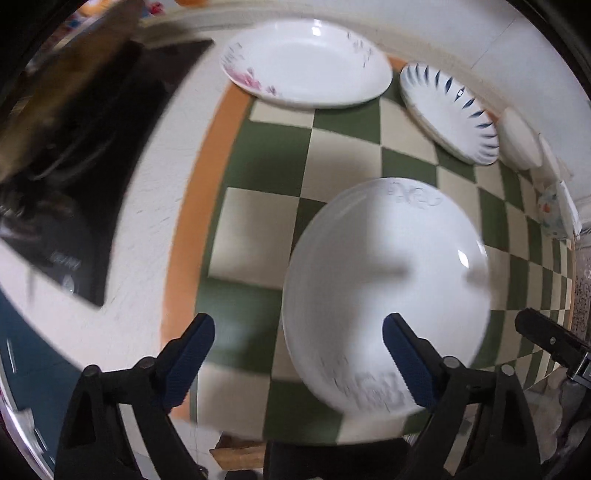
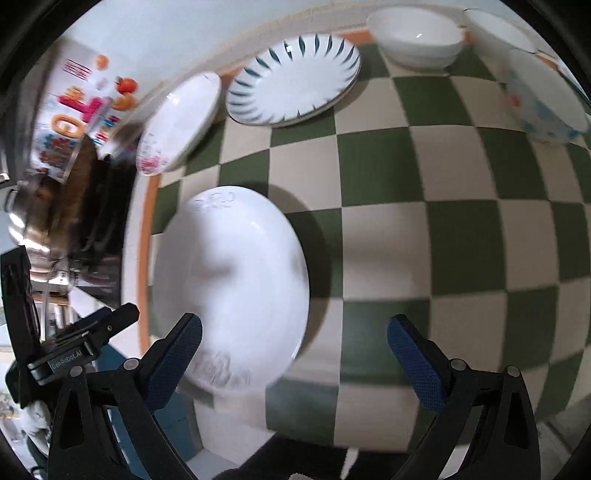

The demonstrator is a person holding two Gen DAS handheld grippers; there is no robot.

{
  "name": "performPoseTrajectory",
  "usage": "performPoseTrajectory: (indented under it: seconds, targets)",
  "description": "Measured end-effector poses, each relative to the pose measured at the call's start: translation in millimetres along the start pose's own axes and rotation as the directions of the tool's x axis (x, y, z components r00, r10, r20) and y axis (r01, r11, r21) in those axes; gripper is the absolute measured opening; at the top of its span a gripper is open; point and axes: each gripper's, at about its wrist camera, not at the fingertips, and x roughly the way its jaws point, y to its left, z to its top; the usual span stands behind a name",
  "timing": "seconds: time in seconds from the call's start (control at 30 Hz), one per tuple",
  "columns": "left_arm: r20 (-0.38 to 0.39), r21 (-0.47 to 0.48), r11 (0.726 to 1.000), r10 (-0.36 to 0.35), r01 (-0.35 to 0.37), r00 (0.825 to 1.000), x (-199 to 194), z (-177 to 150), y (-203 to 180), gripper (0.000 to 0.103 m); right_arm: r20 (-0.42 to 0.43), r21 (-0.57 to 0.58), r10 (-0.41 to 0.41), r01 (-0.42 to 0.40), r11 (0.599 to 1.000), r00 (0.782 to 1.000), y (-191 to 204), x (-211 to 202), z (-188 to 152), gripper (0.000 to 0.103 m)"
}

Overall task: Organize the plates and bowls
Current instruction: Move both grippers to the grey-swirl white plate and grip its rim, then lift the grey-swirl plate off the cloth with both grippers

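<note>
Fingers first: our left gripper (image 1: 299, 354) stands wide and empty, its right pad (image 1: 404, 360) over the near plate (image 1: 384, 295), its left pad over the checked mat (image 1: 258, 158); the plate's left rim lies between them, untouched; our right gripper (image 2: 295, 354) is just as wide and empty, the same plate (image 2: 232, 288) under its left pad. Beyond, at the mat's far edge, sit a floral plate (image 1: 306, 62), a blue-striped plate (image 1: 448, 110) and bowls (image 2: 415, 35) toward the right corner. We judge the risk is both grippers meeting over one plate; a fast, blurred descent could knock its rim, tip it, or skid it toward the near edge.
</note>
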Motion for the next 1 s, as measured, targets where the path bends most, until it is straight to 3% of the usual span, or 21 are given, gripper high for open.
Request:
performPoseTrajectory:
  seconds: [0.13, 0.23, 0.4, 0.43, 0.47, 0.57, 0.77, 1.0]
  targets:
    - [-0.076, 0.035, 0.999, -0.022, 0.024, 0.997, 30.0, 16.5, 4.9, 0.066, -0.057, 0.04, -0.001, 0.004, 0.999, 0.998, -0.9, 37.6, 23.4, 0.091]
    - [-0.12, 0.054, 0.997, -0.053, 0.06, 0.991, 41.1, 19.4, 4.3, 0.045, -0.094, 0.072, 0.026, -0.019, 0.997, 0.995, -2.9, 57.8, 32.3, 0.072]
    - [-0.118, 0.064, 0.991, -0.108, 0.116, 0.987, 38.9, 18.8, 1.3, 0.029, -0.144, 0.069, 0.04, -0.031, 0.997, 0.989, 0.2, 76.8, 29.7, 0.046]
    - [-0.115, 0.062, 0.991, -0.109, 0.116, 0.987, 37.1, 17.9, 1.3, 0.029, -0.134, 0.062, 0.04, -0.032, 0.998, 0.99, 2.5, 76.9, 30.2, 0.04]
    - [-0.108, 0.061, 0.992, -0.104, 0.111, 0.989, 35.4, 16.7, 0.6, 0.029, -0.141, 0.059, 0.052, -0.044, 0.997, 0.989, 4.2, 77.8, 29.4, 0.026]
    - [-0.094, 0.05, 0.993, -0.098, 0.103, 0.991, 32.2, 12.7, -1.1, 0.029, -0.142, 0.027, 0.028, -0.024, 0.999, 0.99, 7.8, 81.8, 28.3, 0.019]
    - [-0.068, 0.065, 0.996, -0.06, 0.064, 0.996, 23.3, -6.8, -16.2, 0.029, -0.136, 0.002, 0.04, -0.04, 0.999, 0.99, 0.5, 72.2, 24.5, 0.018]
    - [-0.032, 0.064, 0.996, -0.063, 0.065, 0.997, 0.5, -10.4, -50.4, 0.029, -0.127, 0.007, 0.074, -0.074, 0.997, 0.989, -20.7, 45.6, 25.5, 0.017]
